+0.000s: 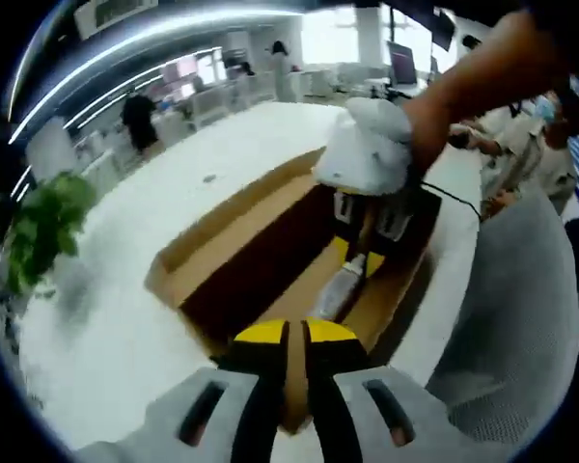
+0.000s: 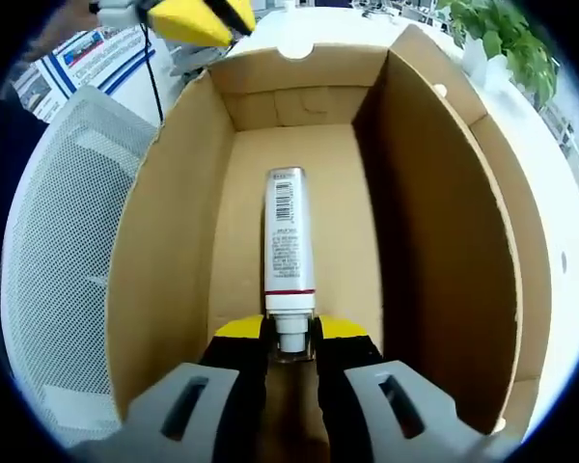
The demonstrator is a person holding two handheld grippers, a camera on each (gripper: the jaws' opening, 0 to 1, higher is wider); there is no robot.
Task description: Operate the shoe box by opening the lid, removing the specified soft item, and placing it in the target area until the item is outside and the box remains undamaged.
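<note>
An open cardboard shoe box [image 2: 174, 251] lies on a white table [image 1: 125, 318], its lid [image 2: 507, 251] folded back to one side. On the box floor lies a white tube [image 2: 288, 236] with a barcode label. My right gripper [image 2: 291, 330] is down in the box, shut on the tube's cap end. In the left gripper view the right gripper [image 1: 352, 253] reaches in from above, held by a hand, with the tube [image 1: 336, 294] below its yellow tips. My left gripper [image 1: 295, 334] hovers over the box's near edge, jaws together and empty; its yellow tips [image 2: 198, 19] show above the box's far end.
A grey mesh chair [image 2: 63, 251] stands close beside the box and table edge. A green plant [image 1: 43, 227] sits at one side of the table. People stand and sit in the room behind. Printed paper [image 2: 96, 53] lies past the box.
</note>
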